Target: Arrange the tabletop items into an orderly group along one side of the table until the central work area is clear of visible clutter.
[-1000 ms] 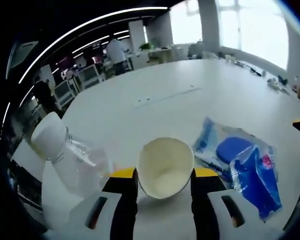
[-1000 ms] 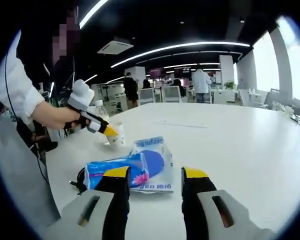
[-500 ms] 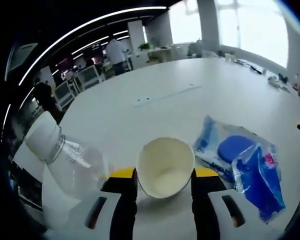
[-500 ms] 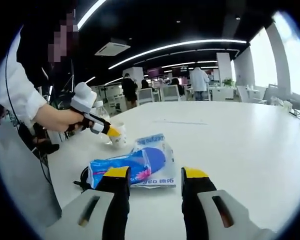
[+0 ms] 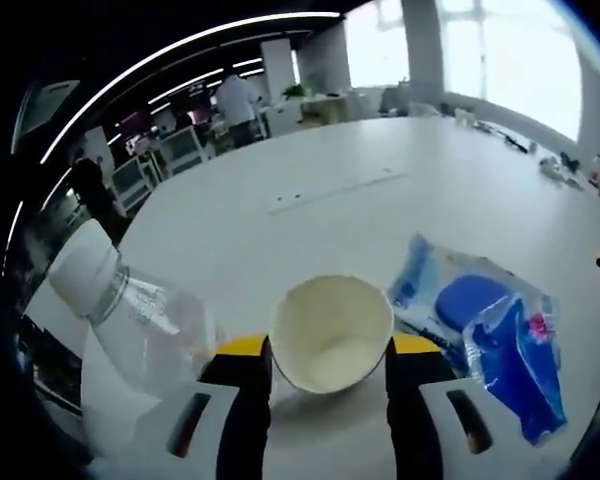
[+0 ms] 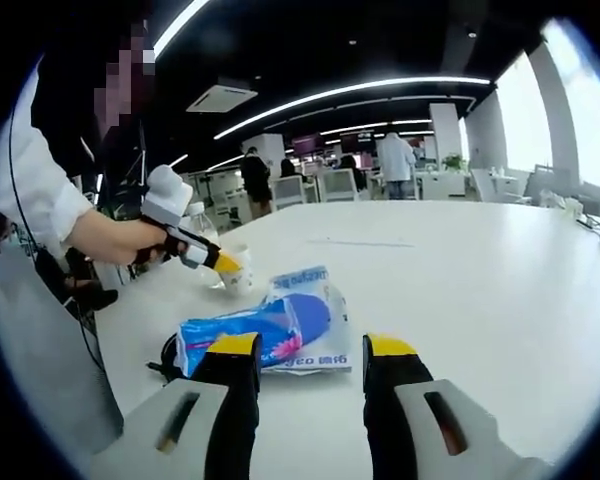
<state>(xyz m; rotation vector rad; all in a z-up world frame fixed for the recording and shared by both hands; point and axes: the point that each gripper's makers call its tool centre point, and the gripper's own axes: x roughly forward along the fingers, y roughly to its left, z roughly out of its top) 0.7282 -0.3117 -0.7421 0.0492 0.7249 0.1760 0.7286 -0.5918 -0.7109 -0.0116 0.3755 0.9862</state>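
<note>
Left gripper (image 5: 329, 350) clamps paper cup (image 5: 331, 332); bottle (image 5: 130, 318) just left. Right gripper (image 6: 310, 352) empty, jaws apart, blue packet (image 6: 270, 332) just beyond, lengthwise left-right.

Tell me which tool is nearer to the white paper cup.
Left. The left tool has its jaws on either side of the white paper cup, apparently gripping it. The right tool is open and sits farther off, beyond the blue plastic packet.

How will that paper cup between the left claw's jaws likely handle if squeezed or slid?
The paper cup looks empty, so probably light. Its thin rim suggests it would crumple under a hard squeeze from the left claw. Being taller than its base, it may tip if pushed near the top.
</note>
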